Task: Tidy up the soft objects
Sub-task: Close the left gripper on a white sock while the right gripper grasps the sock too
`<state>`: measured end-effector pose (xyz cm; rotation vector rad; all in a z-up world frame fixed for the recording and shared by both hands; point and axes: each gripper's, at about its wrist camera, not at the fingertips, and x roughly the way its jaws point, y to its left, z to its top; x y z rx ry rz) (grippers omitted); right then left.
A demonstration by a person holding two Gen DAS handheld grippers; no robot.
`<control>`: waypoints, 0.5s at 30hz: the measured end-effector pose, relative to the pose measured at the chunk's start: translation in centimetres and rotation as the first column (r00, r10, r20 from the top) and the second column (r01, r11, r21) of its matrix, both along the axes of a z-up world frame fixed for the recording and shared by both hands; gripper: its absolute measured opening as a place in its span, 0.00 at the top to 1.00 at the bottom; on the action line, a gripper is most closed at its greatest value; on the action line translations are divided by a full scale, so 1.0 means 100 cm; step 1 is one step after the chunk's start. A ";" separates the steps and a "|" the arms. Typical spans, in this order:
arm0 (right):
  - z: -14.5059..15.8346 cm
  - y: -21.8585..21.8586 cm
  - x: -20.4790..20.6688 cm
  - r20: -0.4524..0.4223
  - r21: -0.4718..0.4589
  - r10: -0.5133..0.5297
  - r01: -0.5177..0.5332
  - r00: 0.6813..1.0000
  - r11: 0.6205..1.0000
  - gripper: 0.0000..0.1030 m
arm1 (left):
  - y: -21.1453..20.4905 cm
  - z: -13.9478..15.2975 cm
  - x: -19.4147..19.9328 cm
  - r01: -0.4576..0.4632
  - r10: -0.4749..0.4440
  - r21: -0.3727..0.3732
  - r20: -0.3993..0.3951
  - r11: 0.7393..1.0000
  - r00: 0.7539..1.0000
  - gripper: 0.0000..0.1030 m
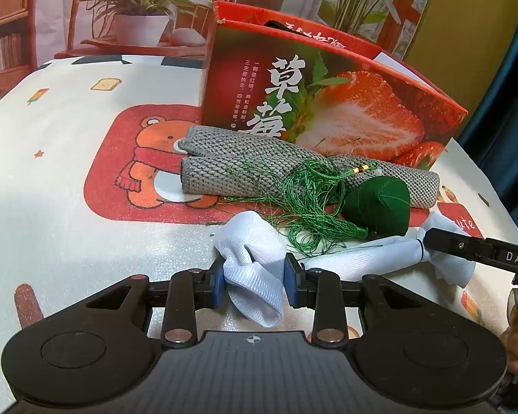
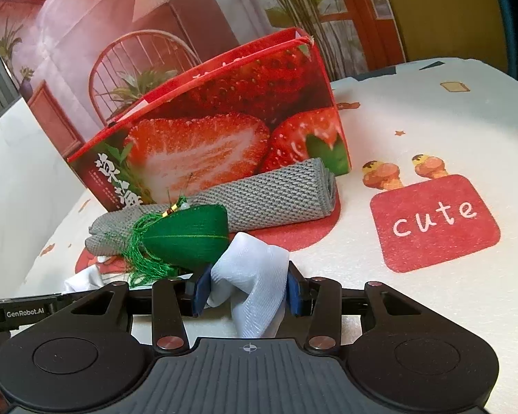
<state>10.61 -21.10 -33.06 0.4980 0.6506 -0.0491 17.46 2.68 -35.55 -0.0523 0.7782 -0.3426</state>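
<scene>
On the tabletop [image 1: 51, 179], under its cartoon-printed cover, a thin white woven cloth [image 1: 348, 258] lies nearest, stretched between both grippers. The left gripper [image 1: 253, 277] has its blue-padded fingers [image 1: 217, 284] partly closed on the cloth's bunched left end. The right gripper [image 2: 247, 291] pinches the other end, its fingers [image 2: 295, 293] closing a little more on the folds; from the left wrist view its black tip is seen at the cloth's right end.

The cloth looks light, limp and somewhat slick, so it will sag between the two grips and may slip; holding gathered folds rather than a single edge seems safest.

Just behind it lies a green satin zongzi-shaped charm with a loose thread tassel [image 1: 376, 203], whose strands spill against the cloth and could snag. Behind that rests a rolled grey knitted cloth [image 1: 259, 172], soft but bulkier, against a red strawberry-printed cardboard box [image 1: 345, 103].

The inside of the box is hidden, the cloth's middle is partly covered by tassel threads, and only a sliver of the person's hand shows at the right edge.
</scene>
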 end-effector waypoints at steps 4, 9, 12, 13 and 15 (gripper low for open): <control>0.003 0.006 0.000 -0.007 -0.038 0.009 -0.009 1.000 0.999 0.65 | 0.000 0.000 0.000 -0.002 0.002 -0.002 0.001 1.000 1.000 0.66; 0.001 0.011 0.000 -0.030 -0.055 0.032 -0.033 0.999 0.998 0.73 | 0.000 0.000 -0.002 -0.001 0.001 -0.011 -0.003 1.000 1.000 0.68; 0.000 0.012 0.001 -0.033 -0.062 0.040 -0.042 0.999 0.997 0.74 | -0.001 0.000 -0.003 0.001 -0.001 -0.017 -0.007 1.000 1.000 0.69; 0.000 0.013 0.001 -0.034 -0.065 0.042 -0.044 0.999 0.997 0.74 | -0.002 0.000 -0.003 0.000 0.000 -0.017 -0.007 1.000 1.000 0.69; 0.000 0.013 0.001 -0.035 -0.072 0.047 -0.050 0.998 0.996 0.75 | -0.002 -0.001 -0.003 0.000 -0.001 -0.015 -0.008 1.000 1.000 0.69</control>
